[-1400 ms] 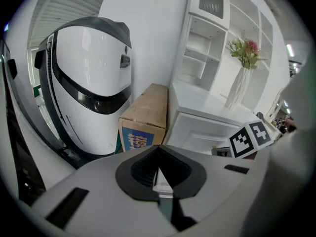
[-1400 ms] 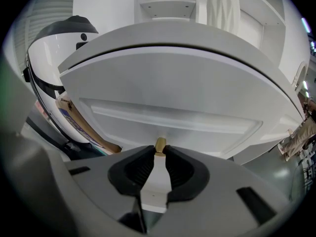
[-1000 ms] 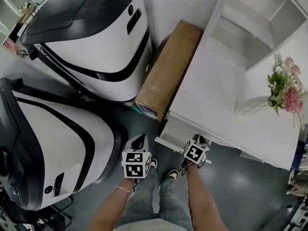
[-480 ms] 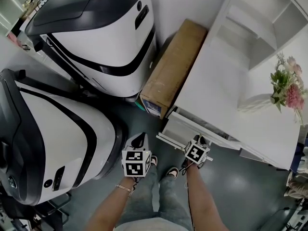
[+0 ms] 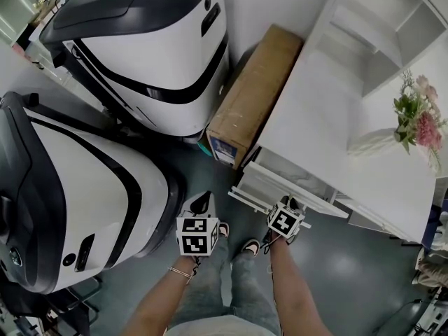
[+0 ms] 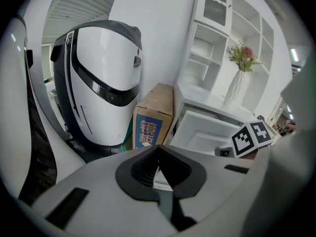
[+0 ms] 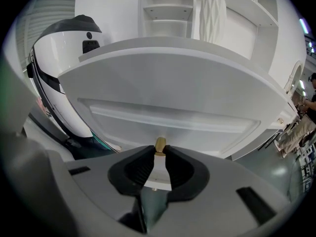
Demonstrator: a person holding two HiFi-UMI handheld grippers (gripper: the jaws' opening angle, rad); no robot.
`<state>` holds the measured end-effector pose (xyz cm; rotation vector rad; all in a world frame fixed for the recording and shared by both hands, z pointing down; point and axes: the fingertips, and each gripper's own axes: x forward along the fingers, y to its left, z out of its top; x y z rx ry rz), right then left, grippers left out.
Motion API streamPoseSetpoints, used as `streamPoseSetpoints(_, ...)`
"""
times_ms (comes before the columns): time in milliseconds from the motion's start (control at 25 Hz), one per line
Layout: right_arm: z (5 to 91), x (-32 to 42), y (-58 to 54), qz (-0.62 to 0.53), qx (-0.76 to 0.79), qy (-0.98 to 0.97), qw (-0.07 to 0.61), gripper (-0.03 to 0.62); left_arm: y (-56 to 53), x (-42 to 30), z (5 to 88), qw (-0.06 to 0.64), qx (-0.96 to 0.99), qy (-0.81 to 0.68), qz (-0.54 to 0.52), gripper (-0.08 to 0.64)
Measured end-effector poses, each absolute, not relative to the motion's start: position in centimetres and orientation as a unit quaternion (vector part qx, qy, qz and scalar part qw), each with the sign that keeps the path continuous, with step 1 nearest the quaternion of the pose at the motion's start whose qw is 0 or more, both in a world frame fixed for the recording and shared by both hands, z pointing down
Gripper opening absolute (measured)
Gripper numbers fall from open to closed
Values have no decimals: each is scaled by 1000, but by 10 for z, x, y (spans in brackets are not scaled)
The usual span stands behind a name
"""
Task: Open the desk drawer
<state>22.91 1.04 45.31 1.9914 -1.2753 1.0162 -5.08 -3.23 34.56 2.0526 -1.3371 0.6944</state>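
Observation:
The white desk has a shallow drawer standing part way out of its front. In the right gripper view, my right gripper is shut on the drawer's small brass knob, with the white drawer front just beyond. The head view shows that gripper at the drawer's front edge. My left gripper hangs to the left of the drawer above the floor; in the left gripper view its jaws meet with nothing between them.
A long cardboard box lies against the desk's left side. Two large white and black machines fill the left. A vase of flowers and white shelves stand on the desk. The person's feet are on grey floor.
The drawer has slid further out of the desk, with the right gripper still shut on its knob. The left gripper keeps its place beside it.

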Motion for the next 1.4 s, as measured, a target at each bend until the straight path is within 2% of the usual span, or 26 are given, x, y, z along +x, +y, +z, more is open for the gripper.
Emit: streamPoseSetpoints(1400,459,197,59,384,729,-491,283,80,14,-68,351,307,760,-517,246,18)
